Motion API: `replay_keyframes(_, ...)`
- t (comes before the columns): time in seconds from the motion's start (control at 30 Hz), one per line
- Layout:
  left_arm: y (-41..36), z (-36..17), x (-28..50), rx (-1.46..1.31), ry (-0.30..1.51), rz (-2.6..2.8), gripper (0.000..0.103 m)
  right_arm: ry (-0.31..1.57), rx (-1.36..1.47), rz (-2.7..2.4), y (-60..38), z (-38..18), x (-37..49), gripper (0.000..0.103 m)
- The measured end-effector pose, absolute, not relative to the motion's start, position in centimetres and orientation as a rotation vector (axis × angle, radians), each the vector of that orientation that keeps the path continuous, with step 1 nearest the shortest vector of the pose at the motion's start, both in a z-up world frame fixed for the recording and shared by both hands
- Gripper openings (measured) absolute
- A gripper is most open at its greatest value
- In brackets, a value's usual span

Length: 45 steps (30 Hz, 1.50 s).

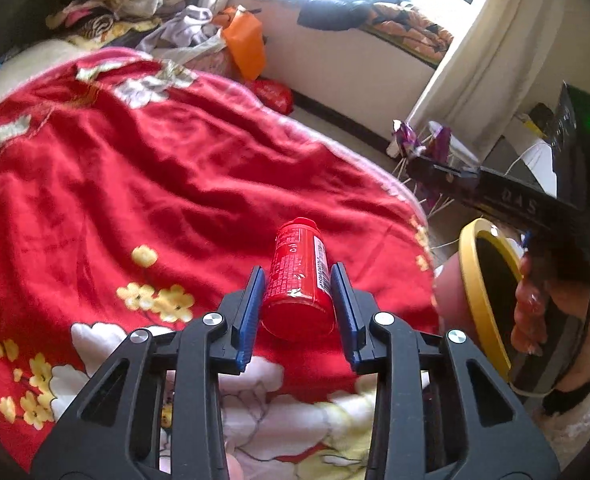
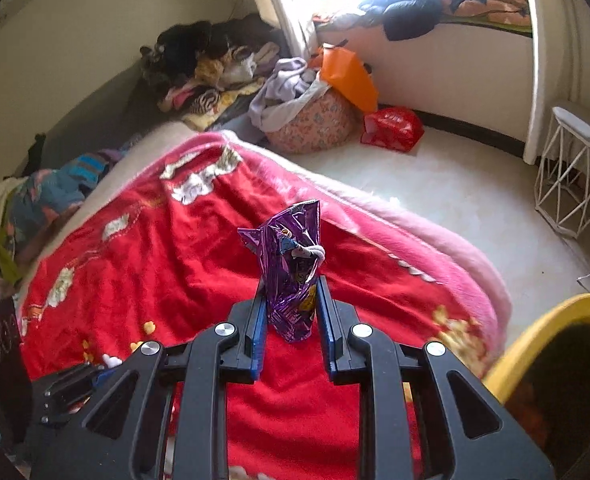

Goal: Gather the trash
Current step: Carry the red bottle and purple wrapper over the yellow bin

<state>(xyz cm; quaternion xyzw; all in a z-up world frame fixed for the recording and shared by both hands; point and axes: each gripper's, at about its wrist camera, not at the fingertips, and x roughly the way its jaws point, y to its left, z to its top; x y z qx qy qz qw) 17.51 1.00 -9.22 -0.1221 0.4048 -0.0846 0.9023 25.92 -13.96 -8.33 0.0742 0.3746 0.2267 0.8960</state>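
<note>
My left gripper is shut on a red plastic bottle and holds it above the red flowered blanket. My right gripper is shut on a crumpled purple snack wrapper, held upright above the same blanket. A yellow-rimmed bin with a dark inside stands at the bed's right edge; it also shows at the lower right of the right wrist view. In the left wrist view the right gripper shows at the right, above the bin, with the purple wrapper.
Piles of clothes lie at the bed's far end. An orange bag and a red bag sit on the floor near the window wall. A white wire stool stands at the right.
</note>
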Motion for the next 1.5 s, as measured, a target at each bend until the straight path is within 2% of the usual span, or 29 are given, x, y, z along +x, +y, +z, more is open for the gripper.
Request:
replay_keyframes(0.6, -5.8, -3.4, 16.6, -0.176, 0.713, -0.305, 0.027, 0.689, 0.26, 0.355, -24.1, -5.7, 20.6, 0.021)
replay_keyframes(1.5, -15.5, -1.3, 15.8, -0.051, 0.675, -0.474, 0.027, 0.663, 0.345, 0.158, -34.0, -6.0, 15.2, 0.021)
